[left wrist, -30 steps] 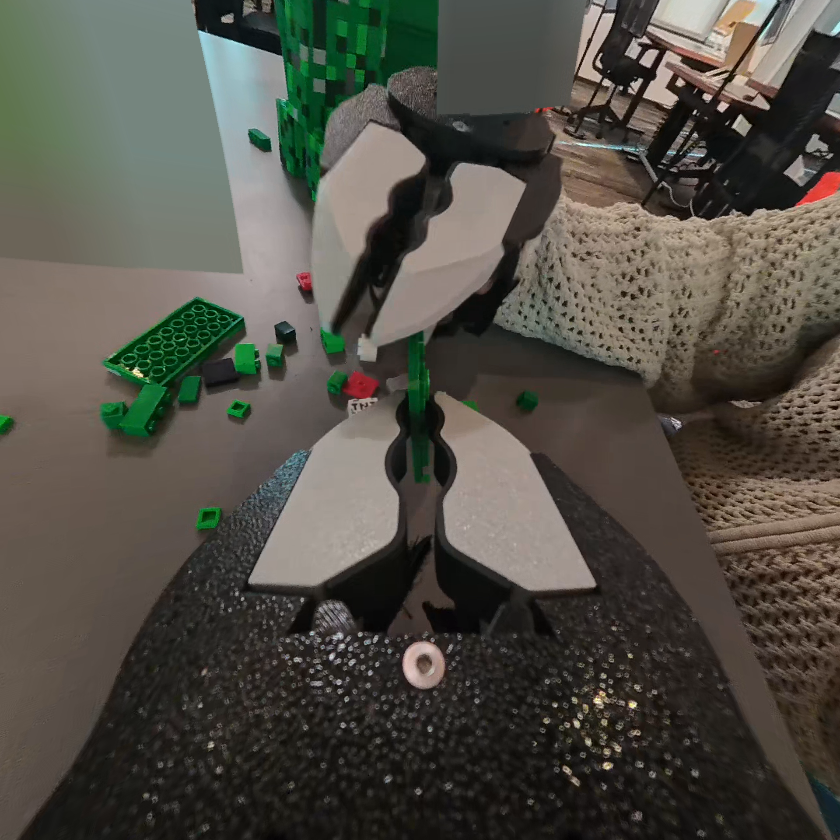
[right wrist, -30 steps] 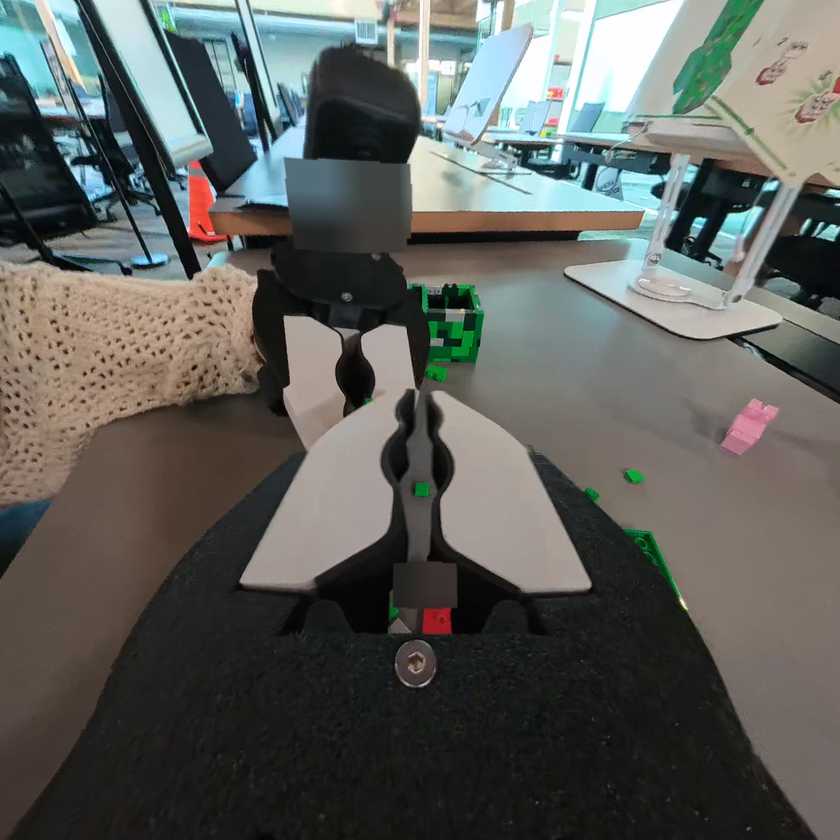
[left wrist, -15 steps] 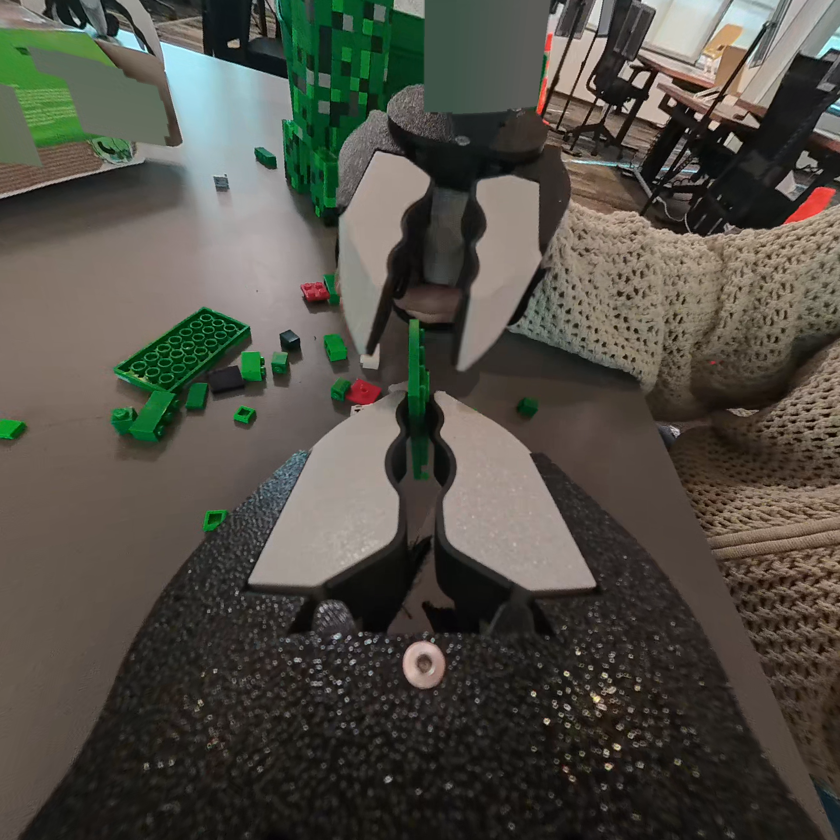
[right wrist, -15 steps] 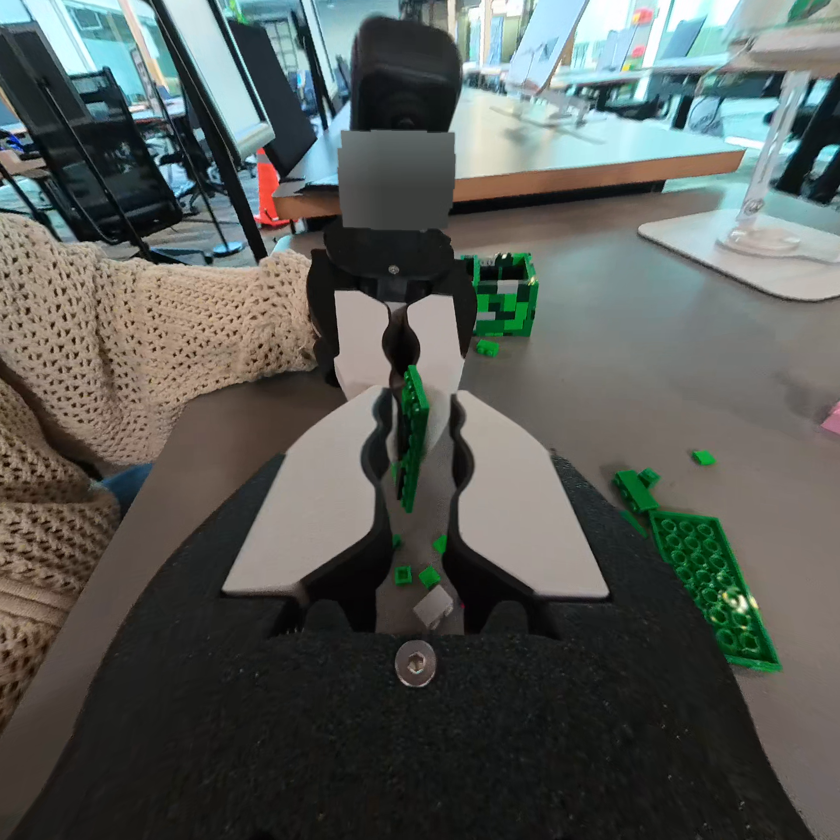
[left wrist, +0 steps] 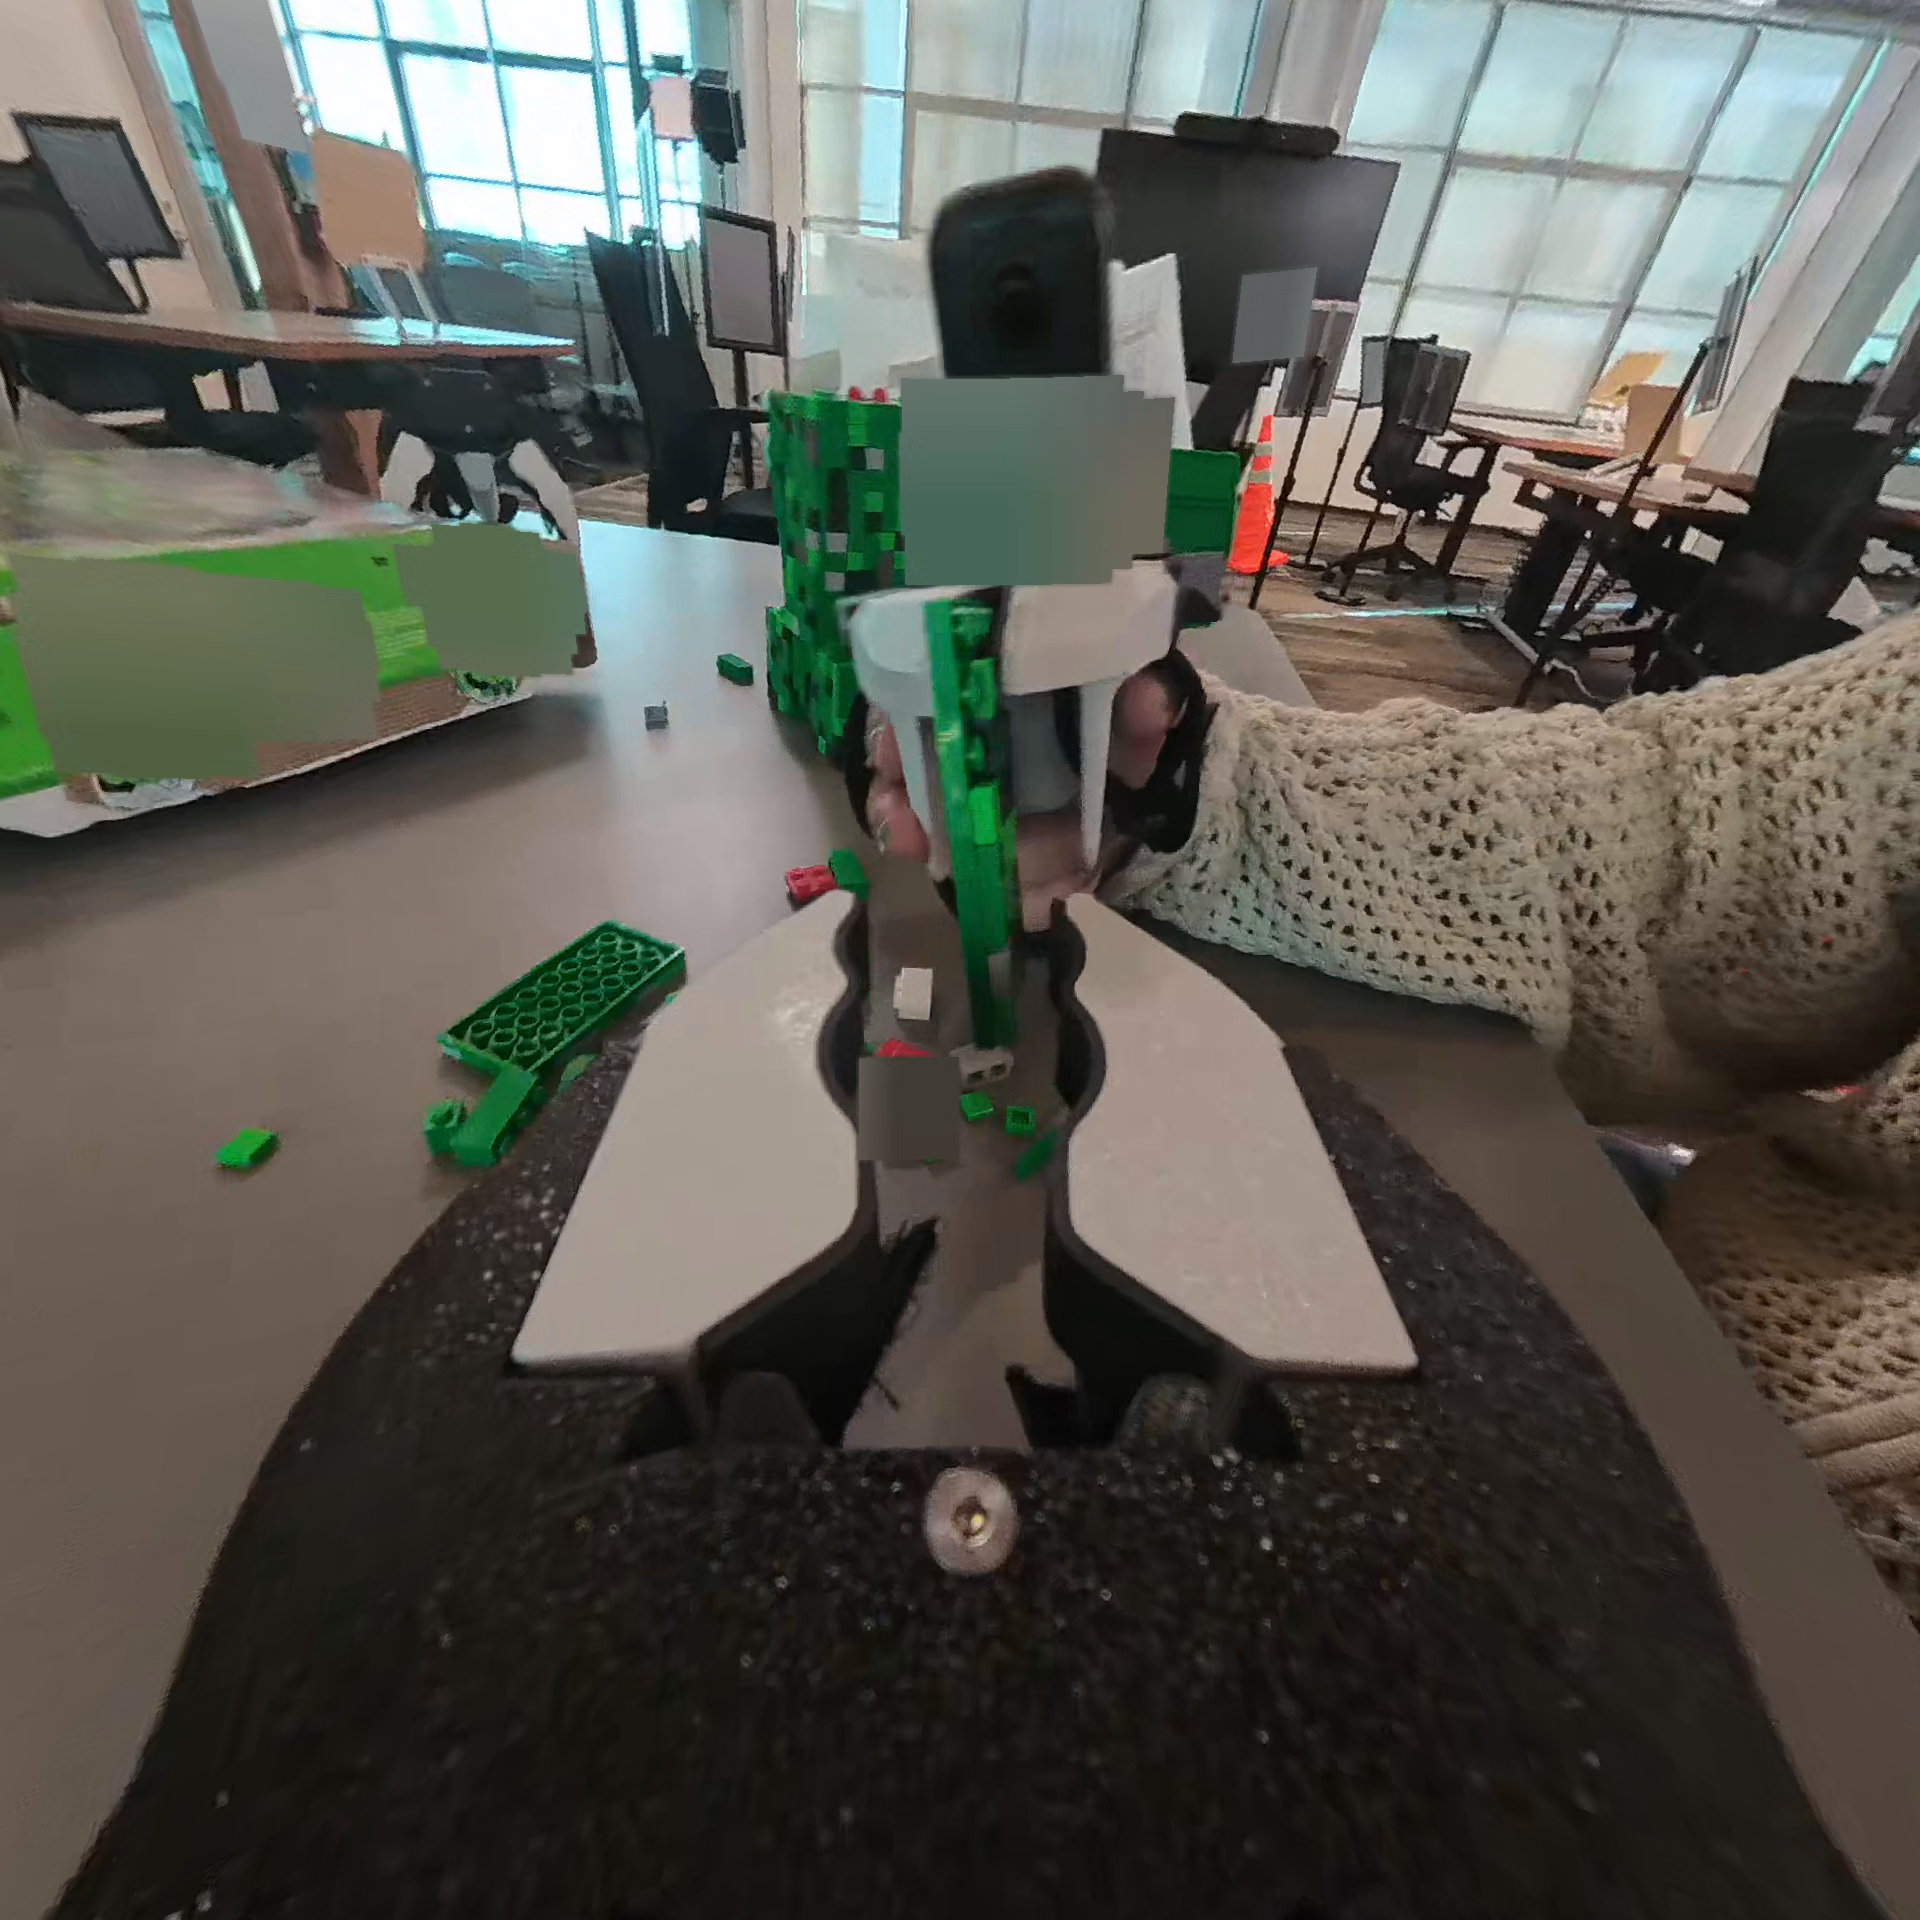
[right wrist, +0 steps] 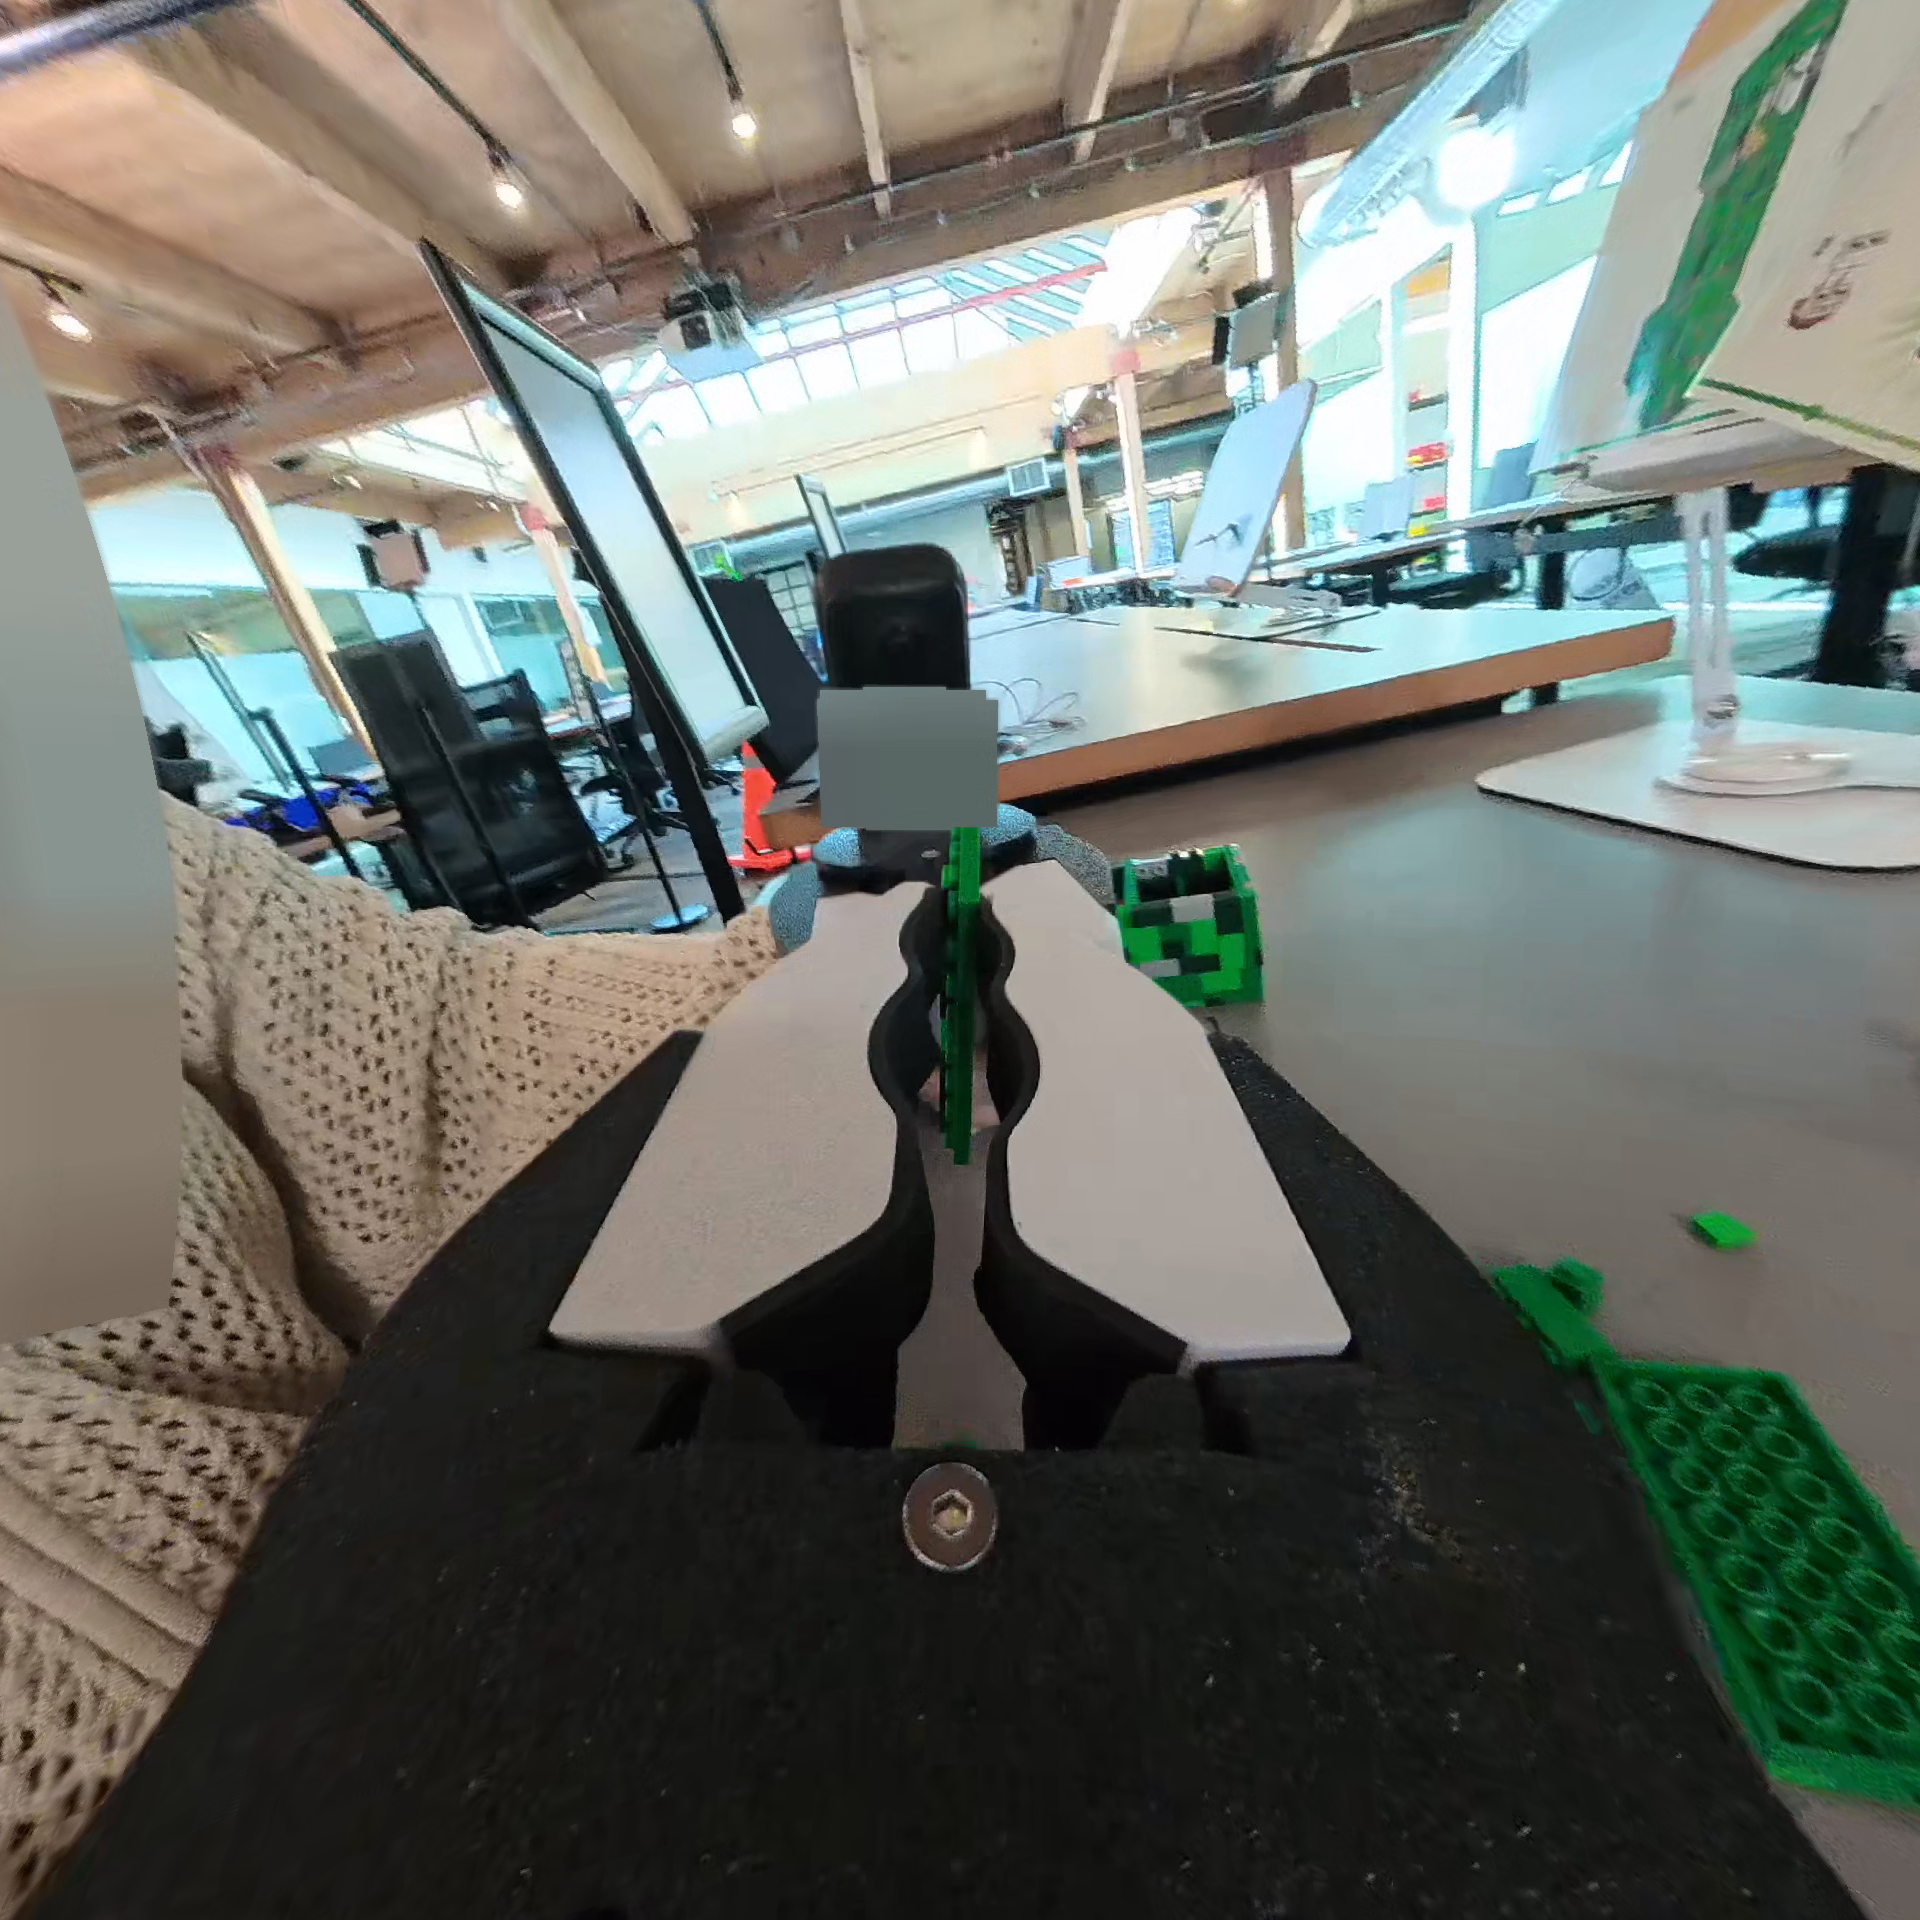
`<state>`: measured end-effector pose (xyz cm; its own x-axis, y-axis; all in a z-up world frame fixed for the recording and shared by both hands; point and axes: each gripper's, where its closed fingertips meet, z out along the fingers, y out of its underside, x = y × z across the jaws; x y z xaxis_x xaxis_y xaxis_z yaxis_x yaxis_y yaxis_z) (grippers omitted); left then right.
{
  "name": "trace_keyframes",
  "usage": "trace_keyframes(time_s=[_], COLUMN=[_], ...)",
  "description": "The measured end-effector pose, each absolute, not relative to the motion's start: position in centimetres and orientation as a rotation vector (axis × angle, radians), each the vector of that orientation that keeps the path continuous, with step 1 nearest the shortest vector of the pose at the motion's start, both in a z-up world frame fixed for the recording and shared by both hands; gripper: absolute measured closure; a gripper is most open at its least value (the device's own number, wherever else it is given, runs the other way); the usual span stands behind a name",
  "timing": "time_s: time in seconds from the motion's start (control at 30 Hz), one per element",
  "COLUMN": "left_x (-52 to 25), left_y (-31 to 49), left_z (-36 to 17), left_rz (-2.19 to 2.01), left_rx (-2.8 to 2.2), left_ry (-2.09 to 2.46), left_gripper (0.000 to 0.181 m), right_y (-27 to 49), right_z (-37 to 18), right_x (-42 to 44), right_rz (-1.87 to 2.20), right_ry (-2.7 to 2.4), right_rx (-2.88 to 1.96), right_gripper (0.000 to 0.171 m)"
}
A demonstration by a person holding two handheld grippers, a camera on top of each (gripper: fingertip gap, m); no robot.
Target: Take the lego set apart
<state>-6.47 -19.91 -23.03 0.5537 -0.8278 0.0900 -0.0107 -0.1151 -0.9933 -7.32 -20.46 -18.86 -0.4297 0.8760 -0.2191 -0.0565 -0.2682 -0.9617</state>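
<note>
A green lego plate point(right wrist: 961, 1018) with small green bricks on one face stands on edge between the two grippers. My right gripper point(right wrist: 961, 894) is shut on it. In the left wrist view the plate point(left wrist: 971, 831) hangs from the right gripper point(left wrist: 1008, 790), and its lower end reaches between the spread fingers of my left gripper point(left wrist: 966, 925), which is open and not touching it. The left gripper's fingers are mostly hidden behind the right one in the right wrist view. A tall green pixel-patterned lego build point(left wrist: 826, 582) stands behind.
A flat green plate point(left wrist: 561, 997) and loose green, red, white and grey bricks lie on the dark table point(left wrist: 312, 935). A small green lego cube point(right wrist: 1190, 935) and a large green plate point(right wrist: 1787, 1558) lie to the right. A box point(left wrist: 208, 644), a white stand point(right wrist: 1714, 769) and knit sleeves point(left wrist: 1455, 831) border the area. The grippers' ends are close to 4 cm from one another. From either gripper's tips it is about 20 cm to the small green lego cube point(right wrist: 1190, 935).
My left gripper has opened and let go of the green plate. My right gripper has closed on it and holds it. Both views have tilted upward.
</note>
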Motion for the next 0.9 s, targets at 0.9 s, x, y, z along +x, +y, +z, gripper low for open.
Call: trace_keyframes(time_s=[0.9], left_x=[-9.1], left_y=[-17.9], left_z=[-27.9], left_rz=[-1.098], left_rx=[-2.041], left_ry=[0.255], left_gripper=[0.176], right_y=[-18.9], right_z=[-26.5], right_x=[-11.0], right_rz=[0.348], right_ry=[-1.692], right_rx=[-0.772], right_gripper=[0.102])
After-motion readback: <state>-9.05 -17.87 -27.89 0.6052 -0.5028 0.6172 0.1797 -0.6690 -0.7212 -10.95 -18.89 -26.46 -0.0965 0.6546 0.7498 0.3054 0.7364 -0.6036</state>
